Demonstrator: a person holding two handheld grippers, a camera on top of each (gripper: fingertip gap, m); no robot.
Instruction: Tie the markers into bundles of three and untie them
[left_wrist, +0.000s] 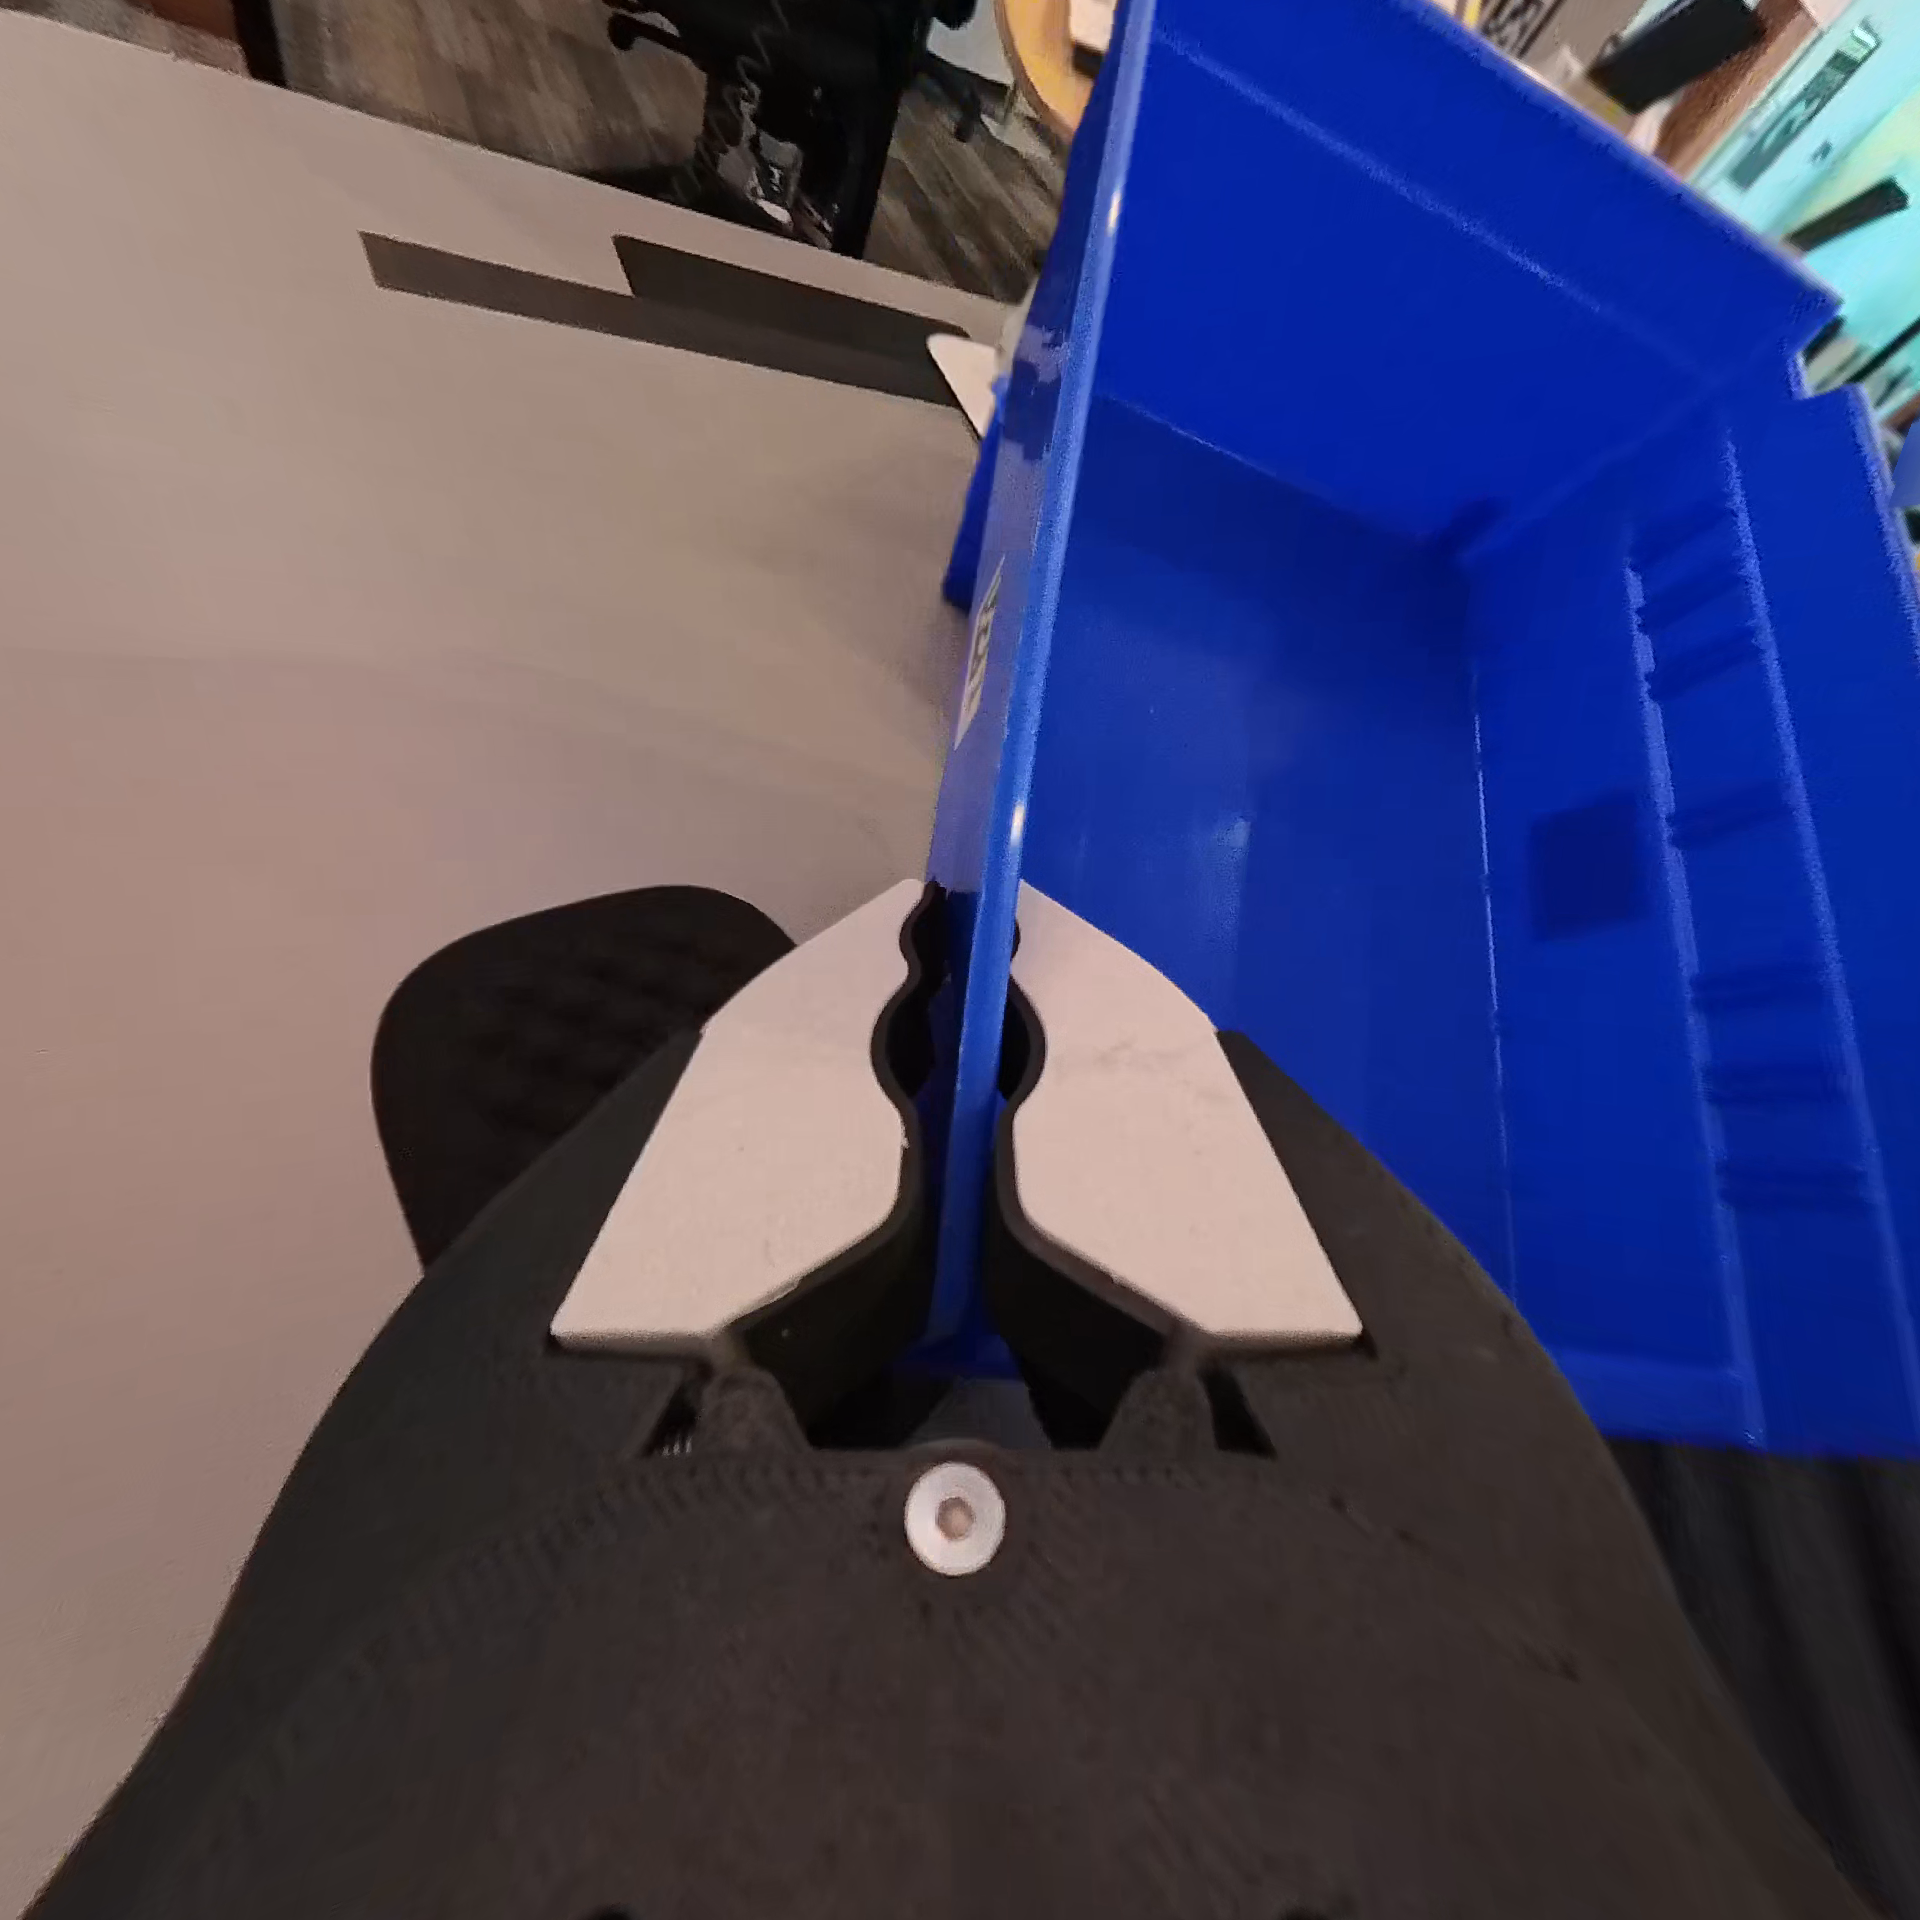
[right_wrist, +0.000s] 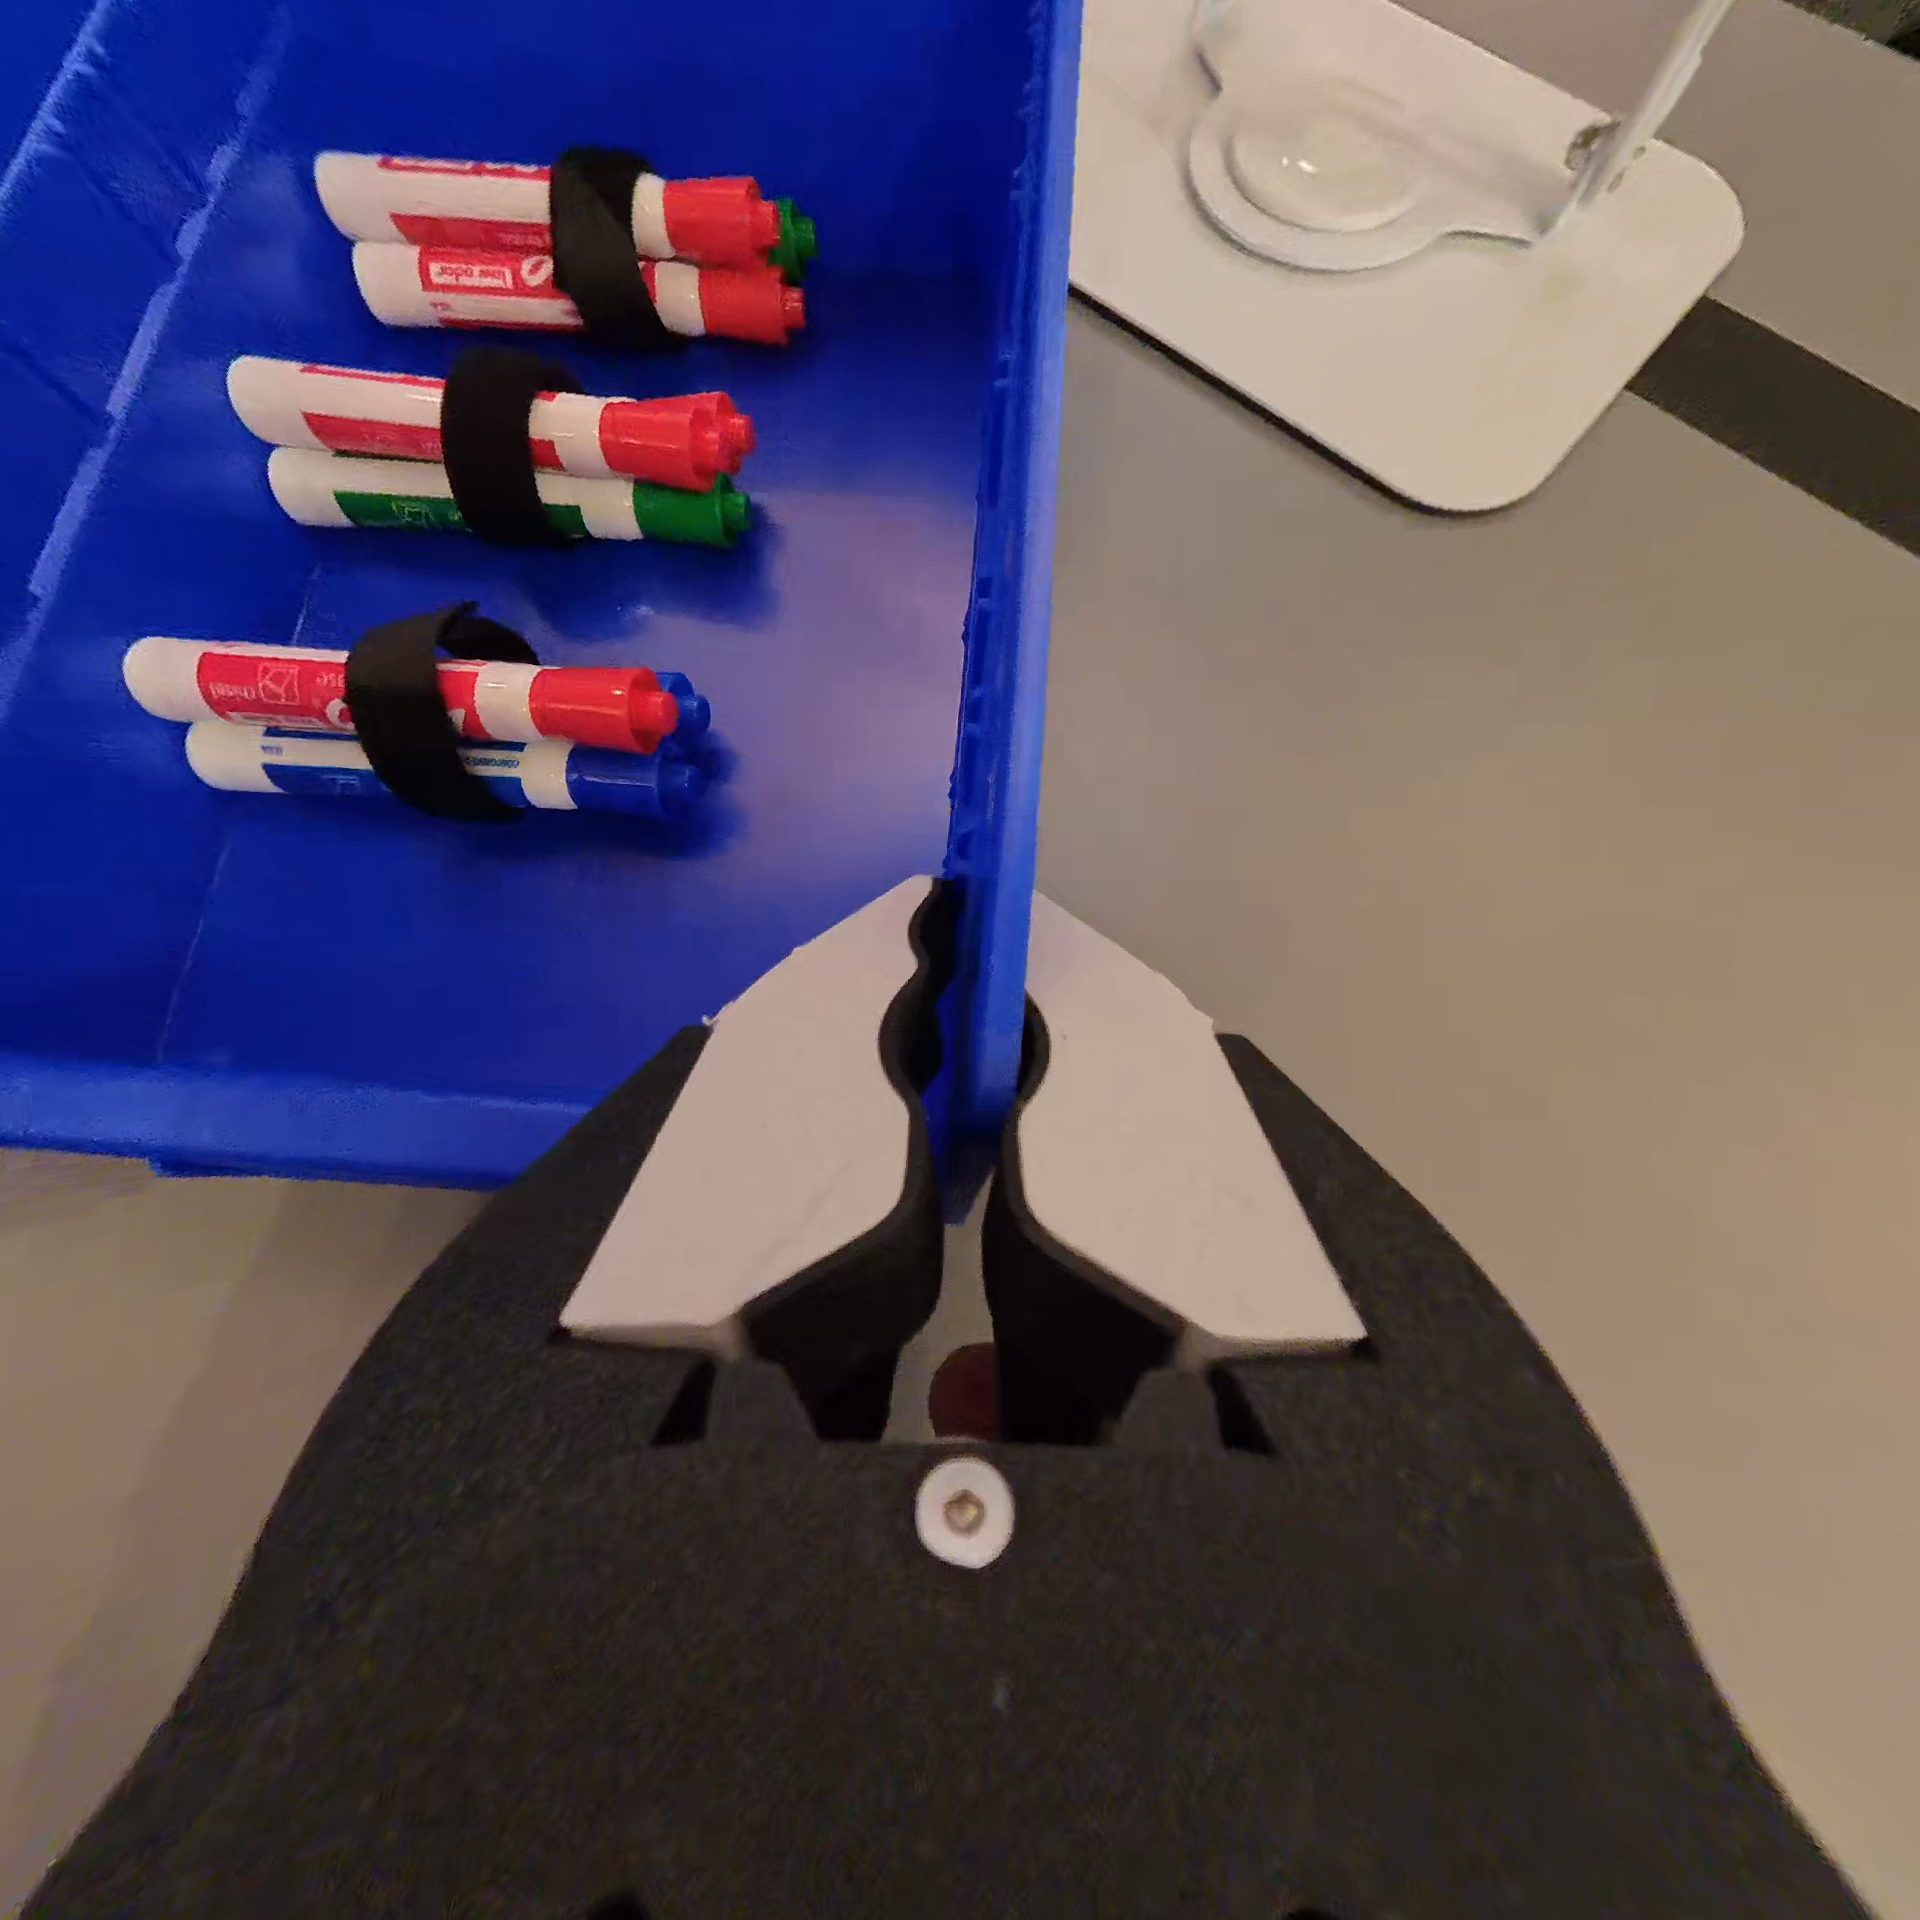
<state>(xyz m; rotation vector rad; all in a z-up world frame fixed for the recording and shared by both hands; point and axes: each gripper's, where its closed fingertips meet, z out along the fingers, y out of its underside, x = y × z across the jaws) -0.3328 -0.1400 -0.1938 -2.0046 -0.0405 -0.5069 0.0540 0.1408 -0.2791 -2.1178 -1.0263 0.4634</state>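
Observation:
A blue plastic bin (right_wrist: 997, 520) stands on the grey table. In the right wrist view three bundles of markers lie on its floor, each wrapped in a black strap: a far bundle (right_wrist: 561, 244) of red and green, a middle bundle (right_wrist: 488, 452) of red and green, and a near bundle (right_wrist: 416, 717) of red and blue. My right gripper (right_wrist: 977, 894) is shut on the bin's right wall. My left gripper (left_wrist: 971, 899) is shut on the bin's left wall (left_wrist: 1049, 520). The markers are out of sight in the left wrist view.
A white stand base (right_wrist: 1403, 270) with a clear round part sits on the table right of the bin. A dark tape strip (left_wrist: 665, 301) crosses the table left of the bin. A black chair back (left_wrist: 540, 1039) shows below the table edge. My hands' fingertips stand some 50 centimetres from each other.

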